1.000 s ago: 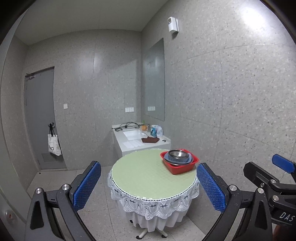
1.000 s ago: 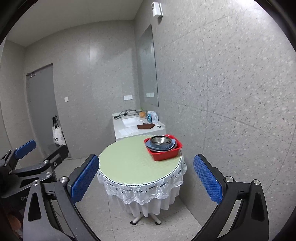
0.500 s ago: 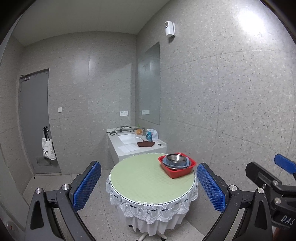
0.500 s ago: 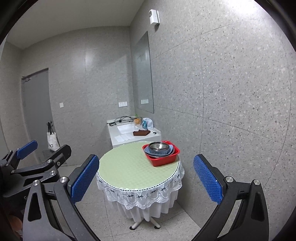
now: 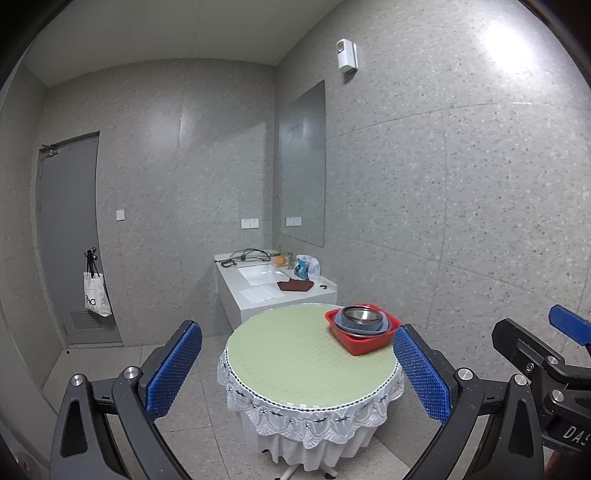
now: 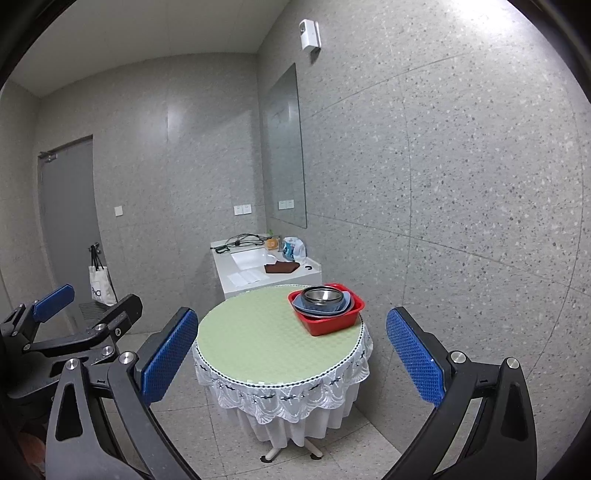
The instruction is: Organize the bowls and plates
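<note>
Grey tiled room, round desk (image 5: 295, 354) w/ green cloth. Both views sit higher and further back than 1 s ago; no approach yet. Left gripper (image 5: 295, 373) and right gripper (image 6: 291, 354): jaws wide apart, empty. Steel bowl (image 6: 320, 296) and blue plates (image 6: 321, 308) stacked in red basin (image 6: 332, 323) at desk's far-right edge, untouched.

Both wrist views are tilting upward and pulling back, so the table (image 5: 295, 354) and red tub (image 5: 364, 341) are sliding lower in frame. More ceiling and upper wall are showing, with the wall unit (image 6: 309, 34) dropping further into view. The door (image 5: 66, 236) is shifting left and down too.
</note>
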{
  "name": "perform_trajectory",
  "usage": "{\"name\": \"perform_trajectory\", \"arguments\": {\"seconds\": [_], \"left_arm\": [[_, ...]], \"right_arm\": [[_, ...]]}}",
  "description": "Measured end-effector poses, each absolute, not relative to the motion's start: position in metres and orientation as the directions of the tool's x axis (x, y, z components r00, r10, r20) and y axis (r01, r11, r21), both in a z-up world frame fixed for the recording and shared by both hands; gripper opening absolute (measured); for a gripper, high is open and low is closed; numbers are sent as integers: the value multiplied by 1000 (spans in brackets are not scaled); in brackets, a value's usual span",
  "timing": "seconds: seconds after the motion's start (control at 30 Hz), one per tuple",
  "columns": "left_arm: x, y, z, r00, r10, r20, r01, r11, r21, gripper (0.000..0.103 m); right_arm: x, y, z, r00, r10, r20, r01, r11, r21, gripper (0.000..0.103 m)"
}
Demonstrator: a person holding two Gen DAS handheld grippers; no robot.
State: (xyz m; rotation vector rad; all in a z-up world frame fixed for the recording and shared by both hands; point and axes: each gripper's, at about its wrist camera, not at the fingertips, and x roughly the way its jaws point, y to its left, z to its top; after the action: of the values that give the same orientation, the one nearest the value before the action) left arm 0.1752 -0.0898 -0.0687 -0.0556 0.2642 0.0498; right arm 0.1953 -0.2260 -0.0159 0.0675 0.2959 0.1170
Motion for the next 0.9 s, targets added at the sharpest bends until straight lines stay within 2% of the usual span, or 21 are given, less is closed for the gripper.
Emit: {"name": "perform_trajectory", "arguments": {"seconds": [0.9], "left_arm": [[187,-88,-81,970,45,-241,-59,997,-49,102]], "right_arm": [[205,-213,-15,956,121,-267,-104,992,76,103]]}}
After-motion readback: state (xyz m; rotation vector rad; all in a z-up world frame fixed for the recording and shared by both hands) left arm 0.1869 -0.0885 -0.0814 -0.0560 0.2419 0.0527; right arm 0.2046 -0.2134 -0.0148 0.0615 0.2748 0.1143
